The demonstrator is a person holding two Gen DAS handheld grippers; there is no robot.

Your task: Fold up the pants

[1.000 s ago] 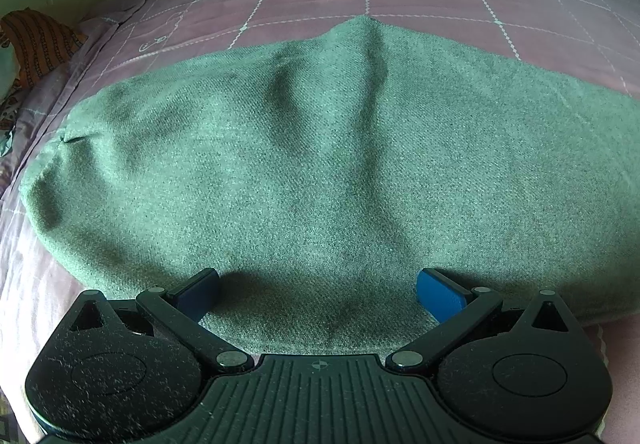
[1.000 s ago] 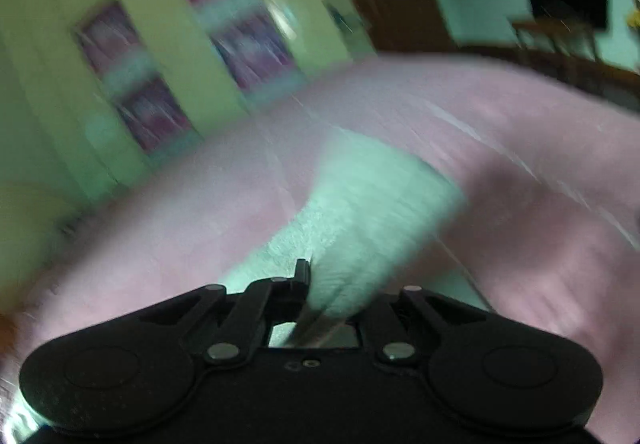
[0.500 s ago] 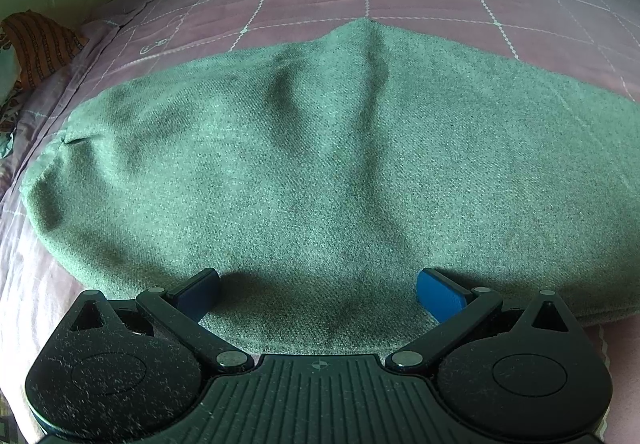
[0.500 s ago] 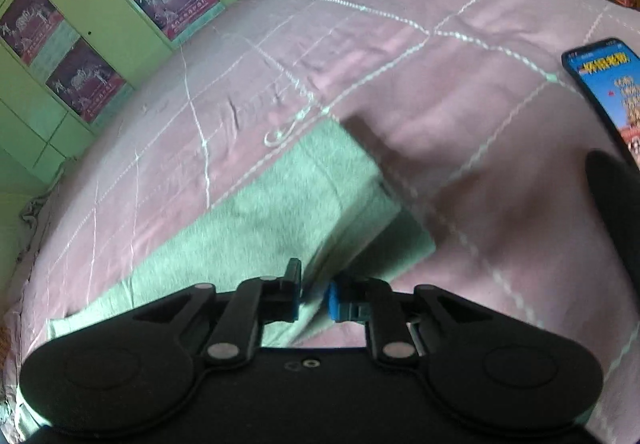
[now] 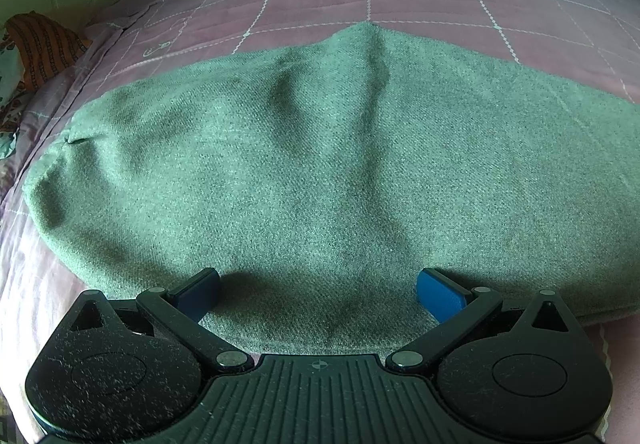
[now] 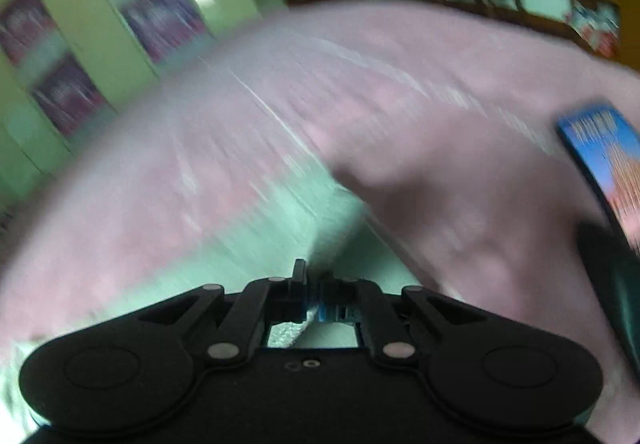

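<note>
The left gripper has its jaws spread wide, with the blue pads resting low over the near edge of the pants. The green cloth fills the gap between the jaws and runs on ahead of them, lying flat on the pink bedspread. Straight ahead of the jaws a long crease climbs to a peak at the far edge of the cloth, and a softer fold lies to the left of it. Beyond that peak the checked bedspread stretches away. Far off to the left of the jaws an orange patterned cloth sits at the edge of the bed.

The right gripper has its jaws drawn close together, and green cloth shows between and just behind the pads; the picture is badly smeared, but they appear to be pinching a fold of the pants. Ahead and to the left of these jaws the green cloth runs out over the bedspread. To the far right of the jaws lies a phone with a lit blue screen. Beyond the bed stand yellow-green cupboard doors.
</note>
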